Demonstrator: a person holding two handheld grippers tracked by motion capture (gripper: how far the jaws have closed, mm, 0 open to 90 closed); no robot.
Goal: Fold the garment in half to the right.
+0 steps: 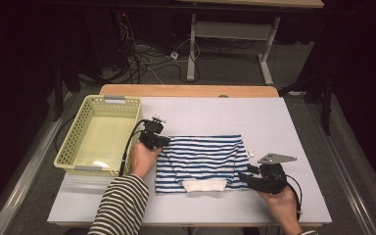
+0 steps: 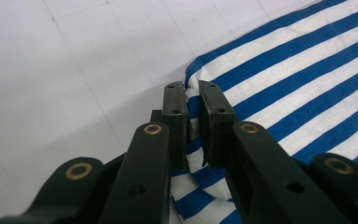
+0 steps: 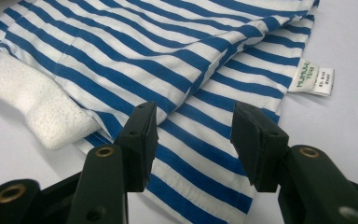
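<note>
Two grippers worked at one folded garment on the white table (image 1: 293, 127). From the high view we saw a blue-and-white striped shirt (image 1: 203, 159) lying flat near the middle of the table, its white ribbed collar (image 1: 204, 185) turned toward six o'clock, the person's side.

The left gripper (image 1: 157, 142) sat at the shirt's ten o'clock corner, held by a hand (image 1: 144, 159) in a striped sleeve (image 1: 120, 205). In the left gripper view its fingers (image 2: 175, 112) stood narrow, almost together, with a fold of the striped cloth's edge pinched between them; we judged them to be gripping the shirt (image 2: 298, 88).

The right gripper (image 1: 254, 178) rested at the shirt's four o'clock corner, held by the other hand (image 1: 284, 203). In the right gripper view its fingers (image 3: 142, 140) stood well apart, one to either side of a strip of striped cloth lying flat under them, and the pads did not press on it. Past them, at two o'clock in that view, we saw a small white label (image 3: 314, 77) at the shirt's (image 3: 168, 60) edge, and at nine o'clock the white collar (image 3: 37, 105).

At nine o'clock from the shirt, near the left gripper, a pale yellow basket (image 1: 73, 142) stood on the table.
</note>
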